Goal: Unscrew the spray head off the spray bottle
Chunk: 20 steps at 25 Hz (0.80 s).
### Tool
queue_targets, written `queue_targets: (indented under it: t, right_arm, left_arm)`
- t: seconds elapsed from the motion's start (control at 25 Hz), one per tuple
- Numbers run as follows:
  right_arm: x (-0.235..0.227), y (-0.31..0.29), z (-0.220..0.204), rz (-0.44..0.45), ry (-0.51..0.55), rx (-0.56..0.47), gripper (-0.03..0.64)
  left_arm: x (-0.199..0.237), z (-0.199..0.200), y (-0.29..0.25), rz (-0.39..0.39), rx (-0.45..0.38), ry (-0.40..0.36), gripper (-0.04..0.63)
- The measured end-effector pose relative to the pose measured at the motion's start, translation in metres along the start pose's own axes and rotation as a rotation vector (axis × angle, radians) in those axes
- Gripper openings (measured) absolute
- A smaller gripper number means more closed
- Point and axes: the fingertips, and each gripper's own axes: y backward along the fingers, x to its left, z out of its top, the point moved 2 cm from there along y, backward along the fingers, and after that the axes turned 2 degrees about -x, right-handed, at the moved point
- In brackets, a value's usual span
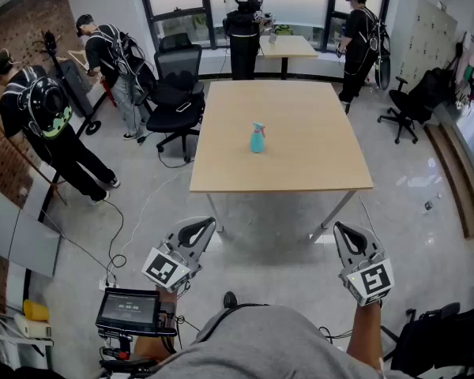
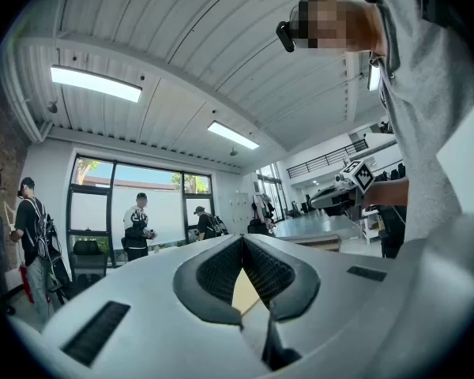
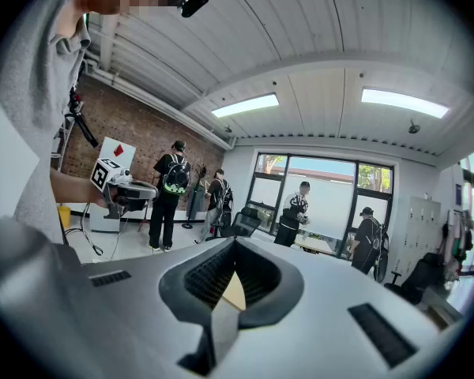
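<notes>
Left gripper and right gripper: pale grey-white shells. Pads: black with a fine dotted grid; the right gripper's match.
Marker cubes, behind the fingers: black-and-white square codes with white borders.
Spray bottle, well ahead of the fingertips: teal-aqua; too small to tell the head's colour apart.
Table, under the bottle: light tan wood top, pale legs.
Floor, below the fingers: glossy pale grey.
Office chairs, beyond the left fingers: black.
Brick wall: red-brown.
Ceiling, above the fingers: white, ribbed lines.
Shirt, behind the fingers: grey.
</notes>
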Motion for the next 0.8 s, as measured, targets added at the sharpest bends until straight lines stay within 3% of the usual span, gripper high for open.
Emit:
queue_targets:
  t: [0.8]
  right_arm:
    - [-0.0029, -0.0029, -0.001, -0.007, -0.046, 0.037, 0.005]
  left_arm:
    - [0.0003, -0.0016, -0.0054, -0.008, 0.014, -0.002, 0.005]
